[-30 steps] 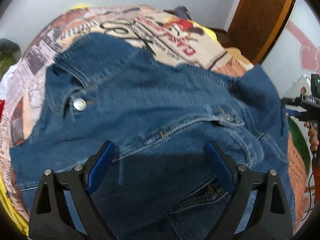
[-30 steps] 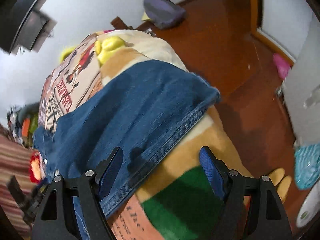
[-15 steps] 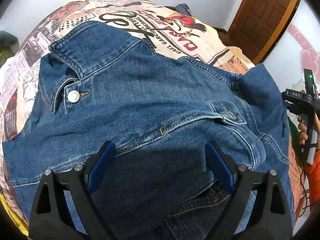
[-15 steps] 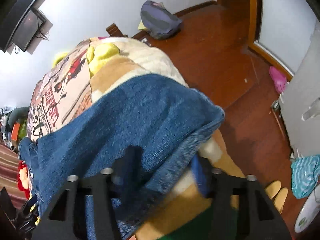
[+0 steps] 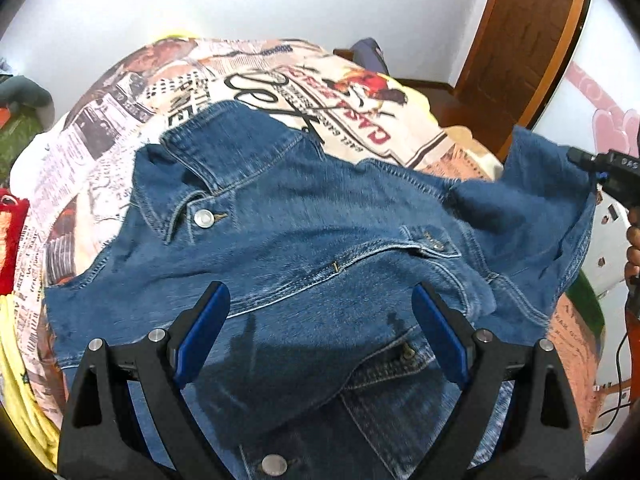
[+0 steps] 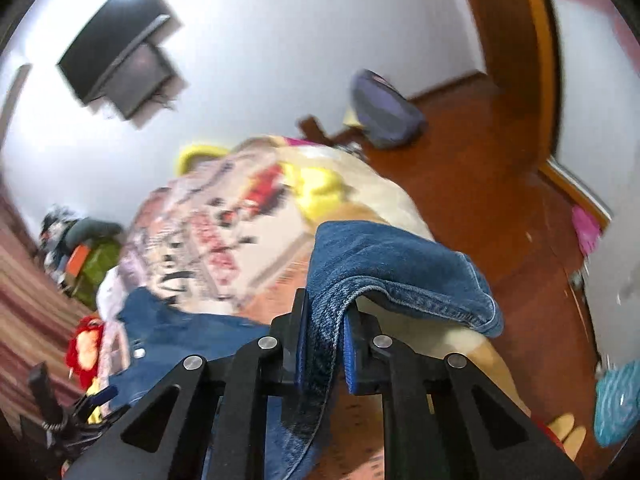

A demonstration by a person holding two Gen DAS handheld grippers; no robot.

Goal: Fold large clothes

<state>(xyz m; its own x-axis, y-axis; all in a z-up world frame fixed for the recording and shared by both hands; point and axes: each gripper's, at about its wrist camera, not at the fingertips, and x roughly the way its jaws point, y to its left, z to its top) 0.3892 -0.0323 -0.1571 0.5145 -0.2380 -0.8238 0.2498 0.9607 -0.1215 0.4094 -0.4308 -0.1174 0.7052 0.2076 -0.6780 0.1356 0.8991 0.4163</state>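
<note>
R gripper (image 6: 325, 344) clamps jacket (image 5: 320, 240) edge — lifted.

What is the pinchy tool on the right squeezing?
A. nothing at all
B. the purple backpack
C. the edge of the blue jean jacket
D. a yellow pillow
C: in the right wrist view the right gripper has just been closing, and its blue pads now press a fold of the denim jacket between them, lifted off the printed blanket.

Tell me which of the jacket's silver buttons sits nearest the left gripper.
The silver button at the picture's bottom edge, below the left gripper and between its arms. The other button sits farther off, up by the collar of the denim jacket.
</note>
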